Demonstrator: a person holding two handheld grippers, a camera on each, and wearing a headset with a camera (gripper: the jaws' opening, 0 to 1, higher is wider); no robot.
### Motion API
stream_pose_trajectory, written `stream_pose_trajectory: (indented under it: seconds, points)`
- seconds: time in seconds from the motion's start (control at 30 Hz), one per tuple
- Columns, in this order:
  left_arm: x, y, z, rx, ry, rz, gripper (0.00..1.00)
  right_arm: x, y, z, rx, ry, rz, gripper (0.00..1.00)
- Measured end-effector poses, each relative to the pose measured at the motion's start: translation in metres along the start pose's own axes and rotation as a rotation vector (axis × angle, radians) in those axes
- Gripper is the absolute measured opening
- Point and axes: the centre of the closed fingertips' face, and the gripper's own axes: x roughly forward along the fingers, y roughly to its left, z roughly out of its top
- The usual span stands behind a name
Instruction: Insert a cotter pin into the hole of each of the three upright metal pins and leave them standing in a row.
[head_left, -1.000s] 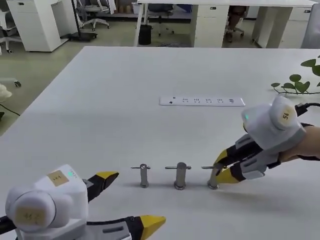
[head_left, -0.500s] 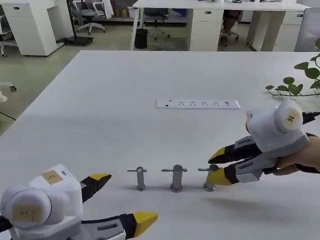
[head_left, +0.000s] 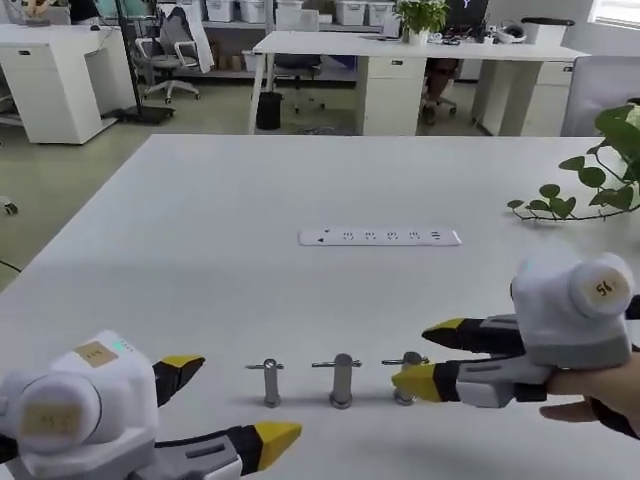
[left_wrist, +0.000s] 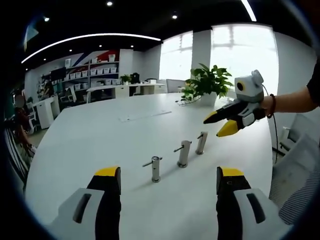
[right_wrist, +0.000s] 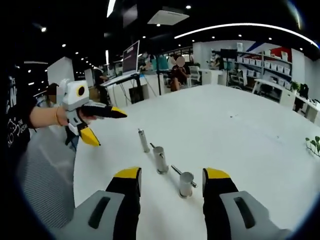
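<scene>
Head view: three metal pins (head_left: 342, 380) stand upright in a row on the desk (head_left: 300, 180), between the left tool (head_left: 230, 400) and the right tool (head_left: 425, 354). A cotter pin (head_left: 335, 363) sits level through the top of each, its long axis along the line of the row. A power strip (head_left: 380, 237) lies well beyond both tools. In this view the right tool's lower tip overlaps the end pin, so contact cannot be judged.

Left gripper view: a gap shows between the right tool and that end pin.

Right gripper view: the same pin stands just ahead of the jaws, its cotter pin slanting across it.

Both tools: jaws wide, gripping nothing. The left tool sits short of the row, near its first pin.
</scene>
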Motion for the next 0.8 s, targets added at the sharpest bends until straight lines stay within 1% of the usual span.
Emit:
stream_pose_trajectory:
  seconds: [0.03, 0.07, 0.1, 0.13, 0.17, 0.2, 0.23, 0.3, 0.37, 0.43, 0.47, 0.53, 0.6, 0.63, 0.7, 0.8]
  points:
    - [0.000, 0.001, 0.001, -0.002, -0.006, 0.007, 0.77, -0.001, -0.001, 0.000, 0.019, -0.004, -0.023, 0.48]
    - [0.000, 0.002, 0.002, -0.008, -0.010, 0.013, 0.77, -0.002, -0.002, -0.001, 0.056, -0.007, -0.044, 0.50]
    - [0.000, 0.002, 0.004, -0.020, -0.013, 0.020, 0.77, -0.002, -0.003, 0.000, 0.068, -0.018, -0.066, 0.52]
    - [0.000, 0.002, 0.005, -0.028, -0.016, 0.021, 0.78, -0.003, -0.001, 0.003, 0.070, -0.033, -0.078, 0.54]
    - [0.001, 0.003, 0.006, -0.035, -0.019, 0.025, 0.78, -0.004, 0.000, 0.002, 0.080, -0.034, -0.081, 0.55]
    - [0.001, 0.002, 0.006, -0.036, -0.020, 0.025, 0.78, -0.005, 0.004, -0.001, 0.102, -0.018, -0.087, 0.55]
    - [0.001, 0.002, 0.007, -0.037, -0.022, 0.026, 0.78, -0.005, 0.006, -0.003, 0.111, -0.014, -0.091, 0.55]
    - [0.000, 0.001, 0.009, -0.038, -0.025, 0.030, 0.78, -0.006, 0.011, -0.004, 0.118, -0.031, -0.112, 0.59]
    - [0.000, 0.000, 0.009, -0.040, -0.023, 0.035, 0.80, -0.005, 0.016, -0.009, 0.115, -0.022, -0.120, 0.63]
    - [-0.001, 0.000, 0.009, -0.044, -0.022, 0.039, 0.82, -0.006, 0.019, -0.013, 0.111, -0.017, -0.141, 0.64]
    - [-0.002, 0.000, 0.008, -0.051, -0.023, 0.042, 0.82, -0.006, 0.021, -0.014, 0.113, -0.022, -0.151, 0.64]
    - [-0.003, 0.000, 0.007, -0.063, -0.023, 0.048, 0.83, -0.008, 0.020, -0.014, 0.147, -0.045, -0.190, 0.66]
    - [-0.005, 0.000, 0.006, -0.070, -0.025, 0.054, 0.85, -0.009, 0.022, -0.014, 0.187, -0.064, -0.205, 0.68]
    - [-0.006, 0.000, 0.006, -0.071, -0.026, 0.058, 0.86, -0.010, 0.024, -0.013, 0.211, -0.087, -0.212, 0.68]
    - [-0.007, -0.001, 0.005, -0.072, -0.024, 0.064, 0.89, -0.011, 0.028, -0.013, 0.237, -0.107, -0.218, 0.69]
    - [-0.010, -0.002, 0.004, -0.062, -0.022, 0.069, 0.89, -0.014, 0.031, -0.015, 0.246, -0.116, -0.234, 0.69]
